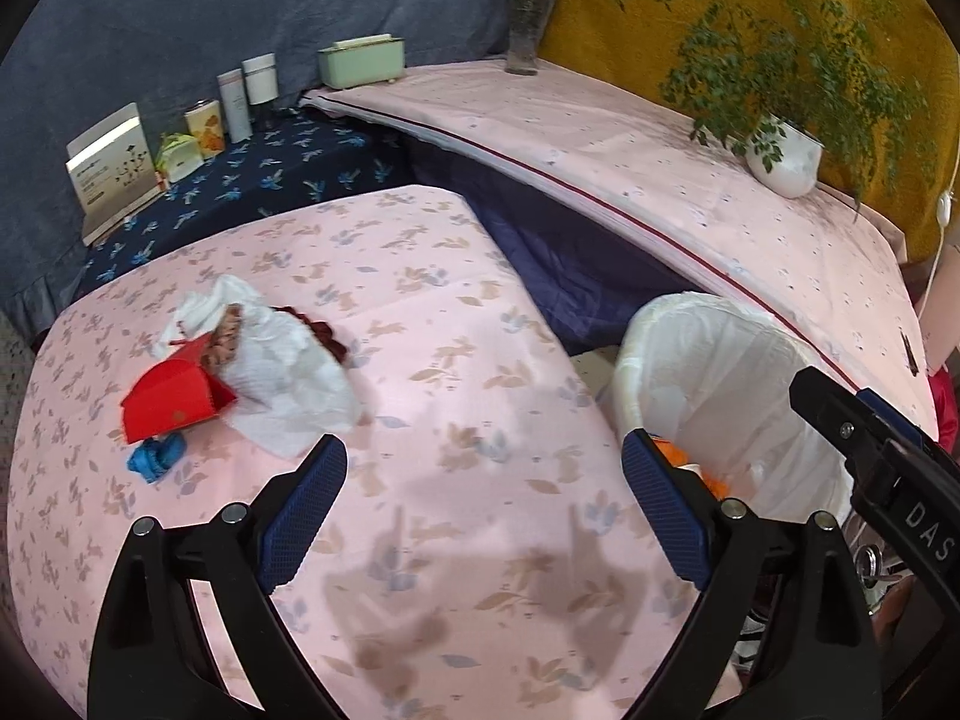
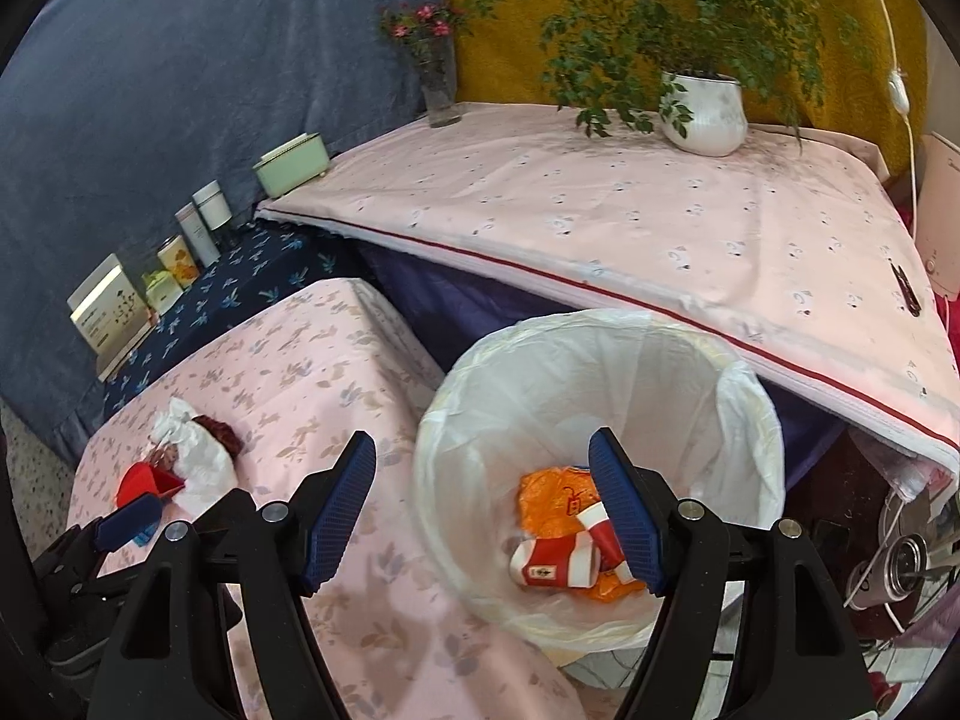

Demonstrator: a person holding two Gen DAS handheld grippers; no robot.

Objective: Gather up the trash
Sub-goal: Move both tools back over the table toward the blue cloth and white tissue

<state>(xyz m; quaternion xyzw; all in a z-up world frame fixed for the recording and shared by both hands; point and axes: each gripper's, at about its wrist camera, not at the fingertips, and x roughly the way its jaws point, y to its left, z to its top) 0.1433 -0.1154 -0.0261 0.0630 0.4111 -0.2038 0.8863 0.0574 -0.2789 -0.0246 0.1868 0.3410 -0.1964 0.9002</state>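
Note:
A trash pile lies on the pink floral table (image 1: 456, 372): a red paper box (image 1: 174, 399), crumpled white tissue (image 1: 282, 372), a blue scrap (image 1: 153, 459) and a dark red-brown scrap (image 1: 327, 333). My left gripper (image 1: 483, 483) is open and empty above the table, right of the pile. A white-lined bin (image 2: 600, 396) stands beside the table; it holds an orange wrapper (image 2: 549, 498) and a red-and-white carton (image 2: 558, 564). My right gripper (image 2: 483, 489) is open and empty over the bin's near rim. The pile also shows in the right wrist view (image 2: 180, 462).
A second pink-covered table (image 2: 600, 210) behind the bin carries a potted plant (image 2: 702, 114) and a flower vase (image 2: 441, 90). A dark blue shelf (image 1: 252, 180) at the back left holds boxes, cans and a green box (image 1: 360, 63). A white cord (image 2: 900, 90) hangs at right.

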